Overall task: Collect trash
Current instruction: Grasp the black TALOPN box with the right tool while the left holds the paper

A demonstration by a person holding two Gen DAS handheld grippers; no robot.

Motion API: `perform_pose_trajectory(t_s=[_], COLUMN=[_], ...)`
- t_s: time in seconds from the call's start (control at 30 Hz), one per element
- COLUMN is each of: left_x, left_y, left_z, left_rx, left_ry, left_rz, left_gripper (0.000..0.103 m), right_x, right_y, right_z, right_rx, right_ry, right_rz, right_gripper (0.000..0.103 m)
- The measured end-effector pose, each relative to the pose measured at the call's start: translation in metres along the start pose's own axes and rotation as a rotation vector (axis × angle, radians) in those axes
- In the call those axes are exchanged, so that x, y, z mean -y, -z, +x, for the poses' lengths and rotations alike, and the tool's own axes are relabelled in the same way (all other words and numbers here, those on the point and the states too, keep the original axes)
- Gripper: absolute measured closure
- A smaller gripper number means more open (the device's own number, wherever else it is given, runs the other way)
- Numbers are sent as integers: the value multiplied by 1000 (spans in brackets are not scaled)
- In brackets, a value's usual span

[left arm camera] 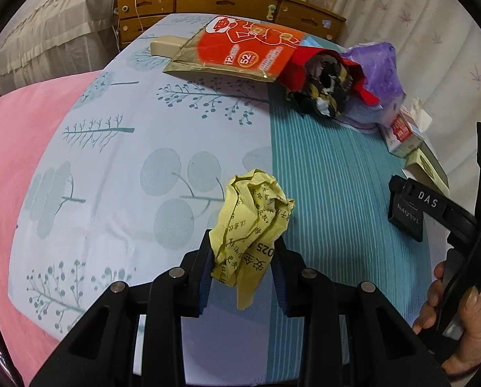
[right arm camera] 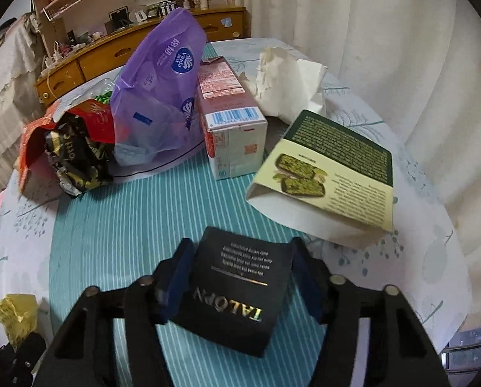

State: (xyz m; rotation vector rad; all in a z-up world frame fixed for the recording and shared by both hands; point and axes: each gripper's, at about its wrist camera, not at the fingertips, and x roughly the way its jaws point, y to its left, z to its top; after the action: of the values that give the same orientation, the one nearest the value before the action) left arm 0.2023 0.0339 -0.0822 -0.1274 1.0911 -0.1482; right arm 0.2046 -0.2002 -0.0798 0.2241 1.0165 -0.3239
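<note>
My left gripper (left arm camera: 243, 242) is shut on a crumpled yellow paper (left arm camera: 256, 206) printed with black characters, held just above the bedsheet (left arm camera: 127, 167). The same paper shows at the lower left of the right wrist view (right arm camera: 16, 317). My right gripper (right arm camera: 240, 245) has a black box (right arm camera: 237, 290) with gold lettering between its blue pads, which touch both of its sides over the teal striped cloth (right arm camera: 137, 213). In the left wrist view that box (left arm camera: 405, 217) hangs from the right gripper, with a hand (left arm camera: 466, 316) on the handle.
More trash lies at the back: an orange pouch (left arm camera: 240, 48), a red bag of black-gold wrappers (right arm camera: 72, 154), a purple plastic bag (right arm camera: 163, 90), a pink carton (right arm camera: 230, 119), a white tissue (right arm camera: 288, 80) and a green-and-cream box (right arm camera: 330, 167). A wooden dresser (left arm camera: 227, 0) stands behind.
</note>
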Motion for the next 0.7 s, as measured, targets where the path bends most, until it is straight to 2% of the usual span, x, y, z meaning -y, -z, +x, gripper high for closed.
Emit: perform_pose_trajectory(t_s=[0.13, 0.23, 0.53, 0.7], left_x=[3, 5, 6, 9], left_y=[13, 24, 66, 100], left_z=[-19, -39, -88, -110], left_rx=[22, 53, 97, 98], left_ry=[5, -1, 15, 55], left_rz=[19, 40, 77, 127], left_gripper=[72, 72, 72, 72], right_x=[14, 16, 21, 14], right_y=[11, 20, 63, 96], right_z=[-18, -33, -86, -133], right_rx=[2, -5, 9, 55], right_ry=[-106, -178, -336, -426], right_rz=[22, 12, -42, -163], right_gripper=[63, 68, 71, 71])
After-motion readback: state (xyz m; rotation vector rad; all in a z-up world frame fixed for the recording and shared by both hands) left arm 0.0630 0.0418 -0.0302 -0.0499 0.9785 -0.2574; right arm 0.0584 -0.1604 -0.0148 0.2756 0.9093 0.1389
